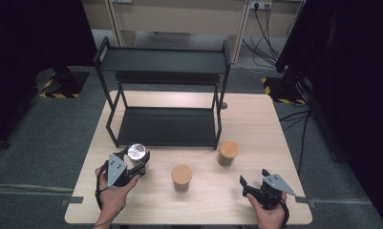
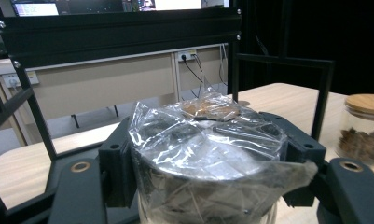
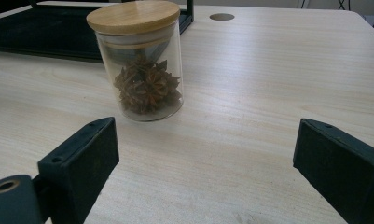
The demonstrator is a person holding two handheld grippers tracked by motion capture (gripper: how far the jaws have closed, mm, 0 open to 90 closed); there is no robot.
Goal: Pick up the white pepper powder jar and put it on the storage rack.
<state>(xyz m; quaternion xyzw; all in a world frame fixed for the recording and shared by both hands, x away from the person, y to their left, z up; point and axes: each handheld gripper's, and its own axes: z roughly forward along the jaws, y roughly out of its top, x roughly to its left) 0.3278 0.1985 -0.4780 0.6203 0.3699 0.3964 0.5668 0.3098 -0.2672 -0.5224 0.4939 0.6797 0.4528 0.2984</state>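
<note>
Your left hand-held gripper [image 1: 140,164] clamps the film-covered jar [image 1: 136,152] near the counter's [image 1: 256,119] left edge; your right hand-held gripper [image 1: 252,183] stands wide, empty.

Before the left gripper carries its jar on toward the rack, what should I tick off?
1. Left gripper shut on the film-covered jar: ok.
2. Jar upright in the grip: ok.
3. Film cover sealed: cannot tell; it is crinkled.
4. Black rack, lower shelf free of other things: ok.
5. Two bamboo-lidded jars stand to the side of the way to the shelf: ok.
6. Right gripper open, holding nothing: ok.
</note>
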